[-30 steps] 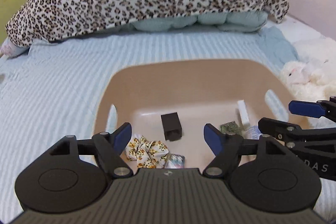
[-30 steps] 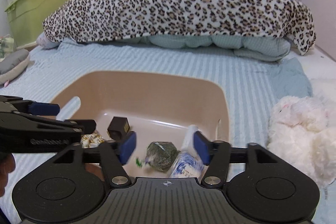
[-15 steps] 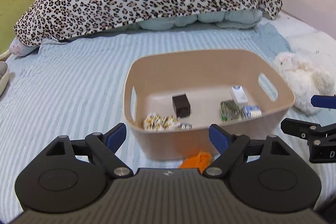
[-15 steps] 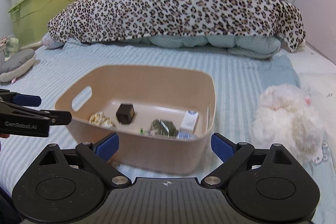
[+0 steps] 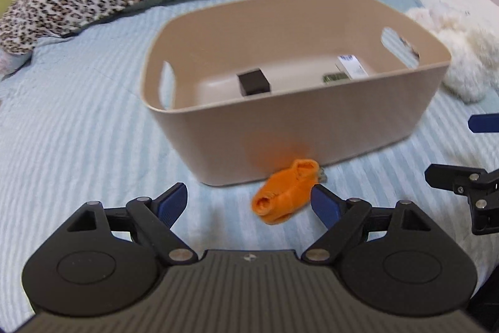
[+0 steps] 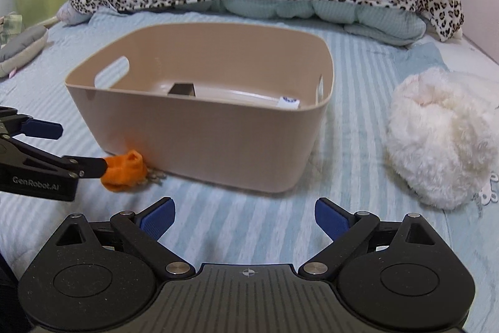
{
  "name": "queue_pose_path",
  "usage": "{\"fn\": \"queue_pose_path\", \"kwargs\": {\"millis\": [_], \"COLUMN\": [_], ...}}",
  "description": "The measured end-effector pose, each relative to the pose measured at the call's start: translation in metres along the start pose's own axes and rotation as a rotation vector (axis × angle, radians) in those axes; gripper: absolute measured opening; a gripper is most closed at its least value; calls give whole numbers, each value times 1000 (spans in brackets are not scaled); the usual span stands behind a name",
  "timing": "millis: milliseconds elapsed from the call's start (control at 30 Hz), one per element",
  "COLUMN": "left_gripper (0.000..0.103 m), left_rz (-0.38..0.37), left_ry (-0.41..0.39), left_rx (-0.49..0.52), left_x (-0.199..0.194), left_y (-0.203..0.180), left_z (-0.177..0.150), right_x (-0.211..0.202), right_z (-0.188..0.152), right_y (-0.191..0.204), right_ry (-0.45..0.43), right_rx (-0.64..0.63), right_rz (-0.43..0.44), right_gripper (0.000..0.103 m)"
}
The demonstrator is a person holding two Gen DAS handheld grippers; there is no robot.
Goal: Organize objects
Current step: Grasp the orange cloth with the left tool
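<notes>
Jaws wide; orange toy (image 5: 285,192) lies against basket (image 5: 312,127).

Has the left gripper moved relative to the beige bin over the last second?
Yes. The left gripper has pulled back and dropped out of the beige bin; its open tongs now hover by the orange toy outside.

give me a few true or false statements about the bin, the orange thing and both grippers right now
1. The orange item lies inside the beige bin. False: it lies on the bed, against the bin's outer wall.
2. A dark box sits in the bin. True.
3. The left gripper is shut on the orange item. False: its jaws are open, nothing held.
4. The right gripper is open and empty. True.
5. A white plush toy lies beside the bin. True.
</notes>
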State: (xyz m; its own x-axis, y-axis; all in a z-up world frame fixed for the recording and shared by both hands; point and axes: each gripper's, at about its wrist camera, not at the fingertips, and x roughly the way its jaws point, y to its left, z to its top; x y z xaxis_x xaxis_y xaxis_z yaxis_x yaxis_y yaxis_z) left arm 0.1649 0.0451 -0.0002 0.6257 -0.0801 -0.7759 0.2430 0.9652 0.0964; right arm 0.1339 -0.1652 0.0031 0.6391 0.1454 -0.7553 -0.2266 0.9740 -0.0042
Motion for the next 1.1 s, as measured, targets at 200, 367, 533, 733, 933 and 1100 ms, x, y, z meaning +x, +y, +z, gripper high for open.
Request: {"fn": "queue_pose_path", "kwargs": {"millis": [200,367,533,733,933,1100], "left_gripper": [87,84,38,23,21,21], "left_rz": [-29,-96,-211,-251,-244,-197], "left_ry": [17,8,41,62,60,54], "left_rx": [10,9,-39,-2,25,7], "left_x": [25,37,46,41,30,28], "left_y": [-5,-1,7,7,18,33], "left_z": [-3,-3,-2,-6,-14,-18], "right_x": [16,25,33,37,41,45], "right_z": [-4,-4,-2,1,4,8], "right_y": [-3,-3,-1,5,18,36], "right_ry": [48,75,91,97,101,93], "right_rx": [5,5,0,-11,-32,-56], "right_rz": [-8,-10,-10,-1,22,50], "right_gripper": [98,98,98,98,98,98]}}
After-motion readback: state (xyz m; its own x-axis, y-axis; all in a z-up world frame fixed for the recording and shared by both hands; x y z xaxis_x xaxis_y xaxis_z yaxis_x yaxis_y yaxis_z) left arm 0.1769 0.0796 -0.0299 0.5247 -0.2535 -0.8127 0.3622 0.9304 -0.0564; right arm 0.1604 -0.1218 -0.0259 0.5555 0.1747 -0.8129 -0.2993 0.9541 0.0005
